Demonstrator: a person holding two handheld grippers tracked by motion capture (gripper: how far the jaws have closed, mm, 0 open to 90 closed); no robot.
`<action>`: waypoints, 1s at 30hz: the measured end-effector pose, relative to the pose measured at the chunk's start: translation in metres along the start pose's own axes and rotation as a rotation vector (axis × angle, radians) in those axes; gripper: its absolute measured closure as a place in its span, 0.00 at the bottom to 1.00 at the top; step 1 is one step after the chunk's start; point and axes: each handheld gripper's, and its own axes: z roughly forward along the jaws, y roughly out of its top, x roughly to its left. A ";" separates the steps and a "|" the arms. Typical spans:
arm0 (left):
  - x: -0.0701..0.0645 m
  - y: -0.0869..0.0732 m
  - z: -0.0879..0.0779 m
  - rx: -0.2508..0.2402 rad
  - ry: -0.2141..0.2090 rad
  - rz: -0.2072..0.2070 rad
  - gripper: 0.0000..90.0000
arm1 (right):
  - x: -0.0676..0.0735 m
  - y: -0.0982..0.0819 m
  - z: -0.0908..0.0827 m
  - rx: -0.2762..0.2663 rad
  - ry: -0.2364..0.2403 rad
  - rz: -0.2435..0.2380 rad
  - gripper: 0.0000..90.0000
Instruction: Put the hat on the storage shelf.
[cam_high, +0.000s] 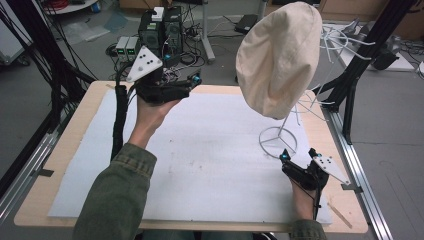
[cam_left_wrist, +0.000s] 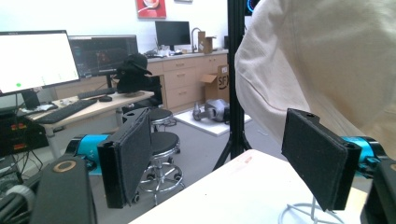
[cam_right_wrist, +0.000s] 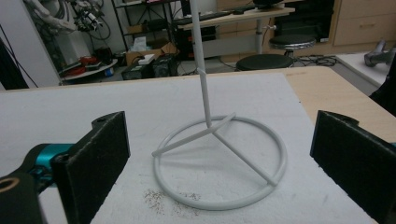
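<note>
From above your side, the high view looks down over the table (cam_high: 65, 165). Your left gripper view faces the cream hat (cam_left_wrist: 327, 60) close up; your right gripper view sits low, near the white wire stand (cam_right_wrist: 219, 163). All three share that stand.

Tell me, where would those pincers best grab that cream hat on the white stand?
Probably the cream hat at its lower rim, approached from the left gripper side: soft cloth hangs free of the thin stand there, so open jaws can pinch it.
</note>
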 end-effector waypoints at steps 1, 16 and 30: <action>0.001 -0.002 -0.003 0.001 0.004 0.003 0.27 | 0.000 0.000 0.000 0.002 0.000 -0.002 0.04; 0.013 -0.029 -0.051 0.001 0.061 -0.051 0.25 | 0.000 -0.001 0.001 0.008 0.004 -0.002 0.04; 0.026 -0.040 -0.085 -0.015 0.139 -0.074 0.25 | 0.001 -0.002 0.001 0.009 0.006 -0.003 0.04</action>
